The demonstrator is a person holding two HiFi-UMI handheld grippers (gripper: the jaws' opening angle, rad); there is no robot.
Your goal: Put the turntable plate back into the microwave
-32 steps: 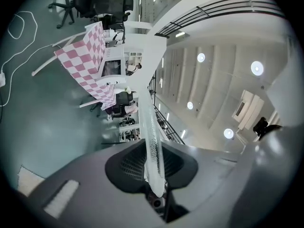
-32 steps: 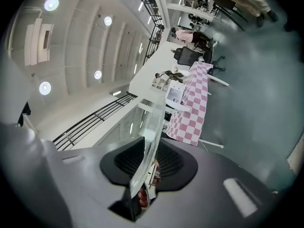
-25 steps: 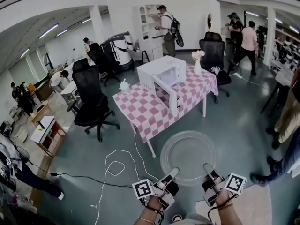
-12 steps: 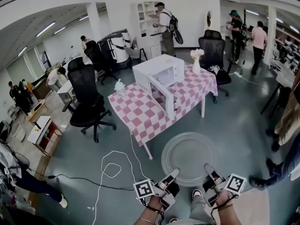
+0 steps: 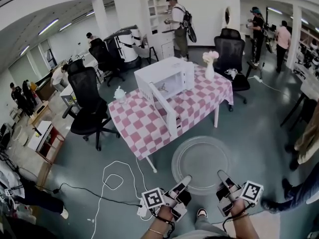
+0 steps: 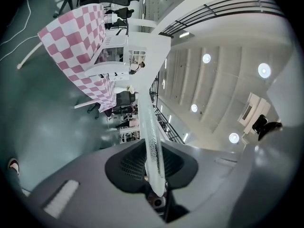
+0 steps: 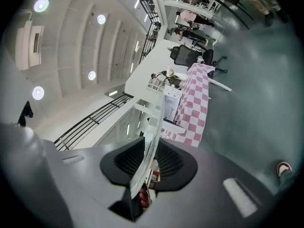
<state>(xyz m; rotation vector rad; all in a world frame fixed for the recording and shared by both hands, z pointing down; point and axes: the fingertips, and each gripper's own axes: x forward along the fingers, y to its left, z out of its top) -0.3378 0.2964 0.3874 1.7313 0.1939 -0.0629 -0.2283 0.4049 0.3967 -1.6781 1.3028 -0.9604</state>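
Observation:
I carry a round clear glass turntable plate (image 5: 201,162) flat above the floor, held at its near rim by both grippers. My left gripper (image 5: 183,183) is shut on the rim at the left, and the plate's edge (image 6: 153,151) runs between its pads. My right gripper (image 5: 222,176) is shut on the rim at the right, where the glass edge (image 7: 146,156) sits between its pads. Ahead, the white microwave (image 5: 164,80) stands on the pink-checked table (image 5: 144,126) with its door (image 5: 163,109) swung open toward me.
A white vase with flowers (image 5: 210,65) and a small white teapot (image 5: 119,94) stand on the table. Black office chairs (image 5: 87,108) are left of and behind the table. White cables (image 5: 115,180) lie on the floor at the left. People stand in the background.
The table and microwave have drawn a little nearer and shifted left in the head view. The plate stays held the same way between both grippers.

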